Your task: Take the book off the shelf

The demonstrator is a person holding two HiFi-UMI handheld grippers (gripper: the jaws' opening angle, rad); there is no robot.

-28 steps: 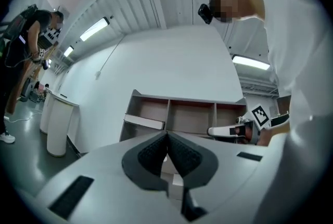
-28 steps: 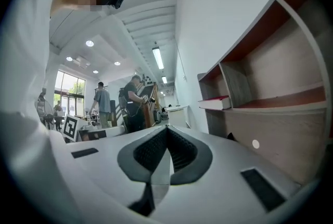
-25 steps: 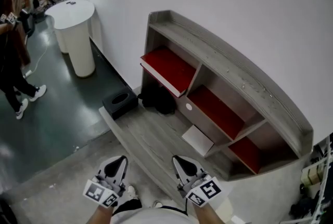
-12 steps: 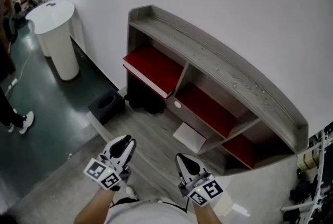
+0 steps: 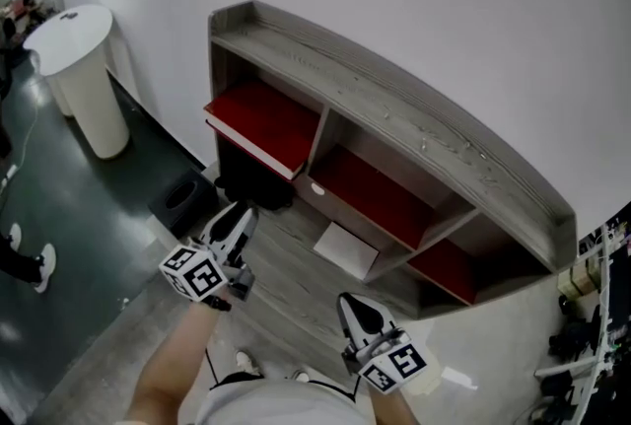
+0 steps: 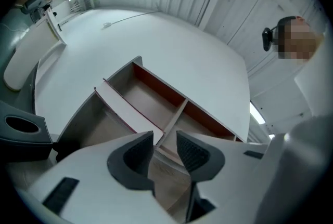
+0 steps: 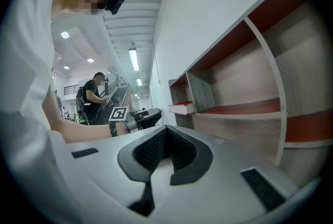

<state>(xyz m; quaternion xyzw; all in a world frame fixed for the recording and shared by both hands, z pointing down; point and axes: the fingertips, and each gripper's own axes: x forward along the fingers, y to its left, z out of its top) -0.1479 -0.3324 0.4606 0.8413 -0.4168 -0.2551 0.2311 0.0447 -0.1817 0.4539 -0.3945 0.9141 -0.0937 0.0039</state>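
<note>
Approach phase; book not yet touched.

Left gripper (image 5: pixel 235 221): its jaws have just been opening. They stand a little apart with nothing between the pads, only floor and shelf beyond.

Right gripper (image 7: pixel 166 136): jaws closed tip to tip, empty.

Book (image 5: pixel 258 120): red cover, white page edge, lying flat on the board of the end compartment of the shelf (image 5: pixel 394 107). Its front edge overhangs the board.

From the left jaws the book is ahead and above, slightly off to the left of the gap, near but apart. From the right jaws it is well ahead at the far end of the shelf, well apart.

Key relation: the overhanging page edge runs crosswise to the way the left jaws point, and the slab is horizontal.

Judgement: the left gripper is the nearer and the likely one to take it. The jaws would need to rise, open wider than the book's thickness, and come one above and one below the overhang.
</note>
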